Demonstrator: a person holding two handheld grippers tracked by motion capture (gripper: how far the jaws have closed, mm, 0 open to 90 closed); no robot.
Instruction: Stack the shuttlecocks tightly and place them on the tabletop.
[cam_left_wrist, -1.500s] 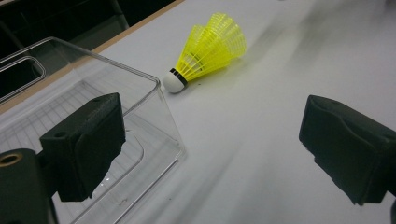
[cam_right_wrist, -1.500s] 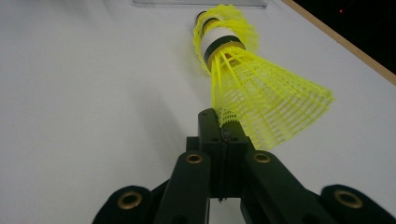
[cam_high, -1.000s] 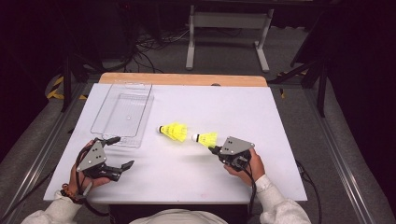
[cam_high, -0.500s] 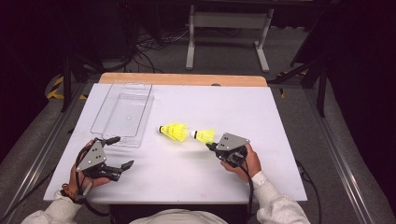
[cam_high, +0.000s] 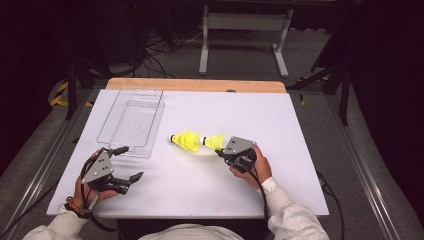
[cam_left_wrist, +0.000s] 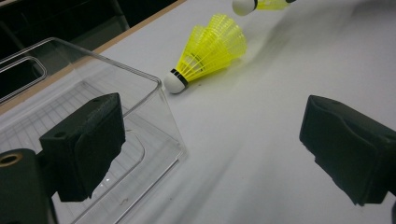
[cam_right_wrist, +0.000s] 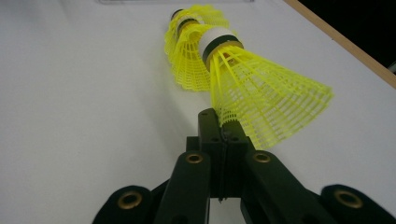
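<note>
My right fingers (cam_right_wrist: 223, 122) pinch one shuttlecock's (cam_right_wrist: 261, 100) skirt, nosing it into the second shuttlecock (cam_high: 185, 140); left fingers (cam_left_wrist: 224, 149) spread, idle.

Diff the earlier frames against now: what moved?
The right gripper, shut on the held shuttlecock by its skirt, carried it left toward the lying shuttlecock, cork leading. Unchanged: lying shuttlecock, clear tray, and the open left gripper at the tray's near end.

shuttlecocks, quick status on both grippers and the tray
Right gripper shut on held shuttlecock. Left gripper open, idle by clear tray. Second shuttlecock lying directly ahead.
</note>
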